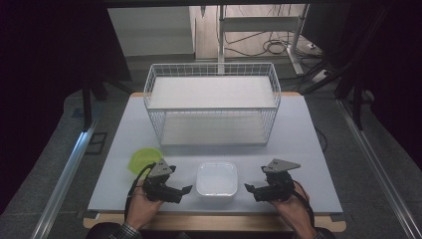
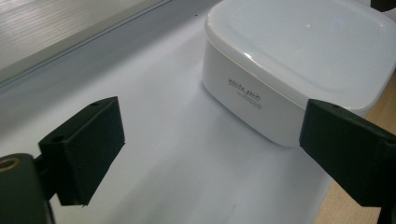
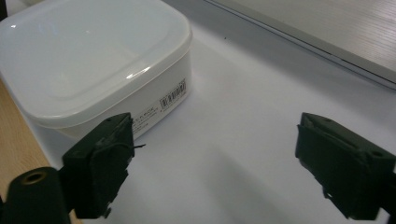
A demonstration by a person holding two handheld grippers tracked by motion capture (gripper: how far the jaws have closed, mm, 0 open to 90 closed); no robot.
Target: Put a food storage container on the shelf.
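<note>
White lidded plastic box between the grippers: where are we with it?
Done: the white lidded plastic box sits closed at the near edge of the pale table mat. In hand: nothing; the left gripper and right gripper flank it, jaws open and off it. Left, likely: gripping it and perhaps moving it to the white wire basket; the green plastic bowl sits untouched.

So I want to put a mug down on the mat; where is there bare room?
Free: the strip between the white wire basket and the white lidded plastic box, plus the mat's right side. Crowded: the front, where box, green bowl and both grippers sit.
</note>
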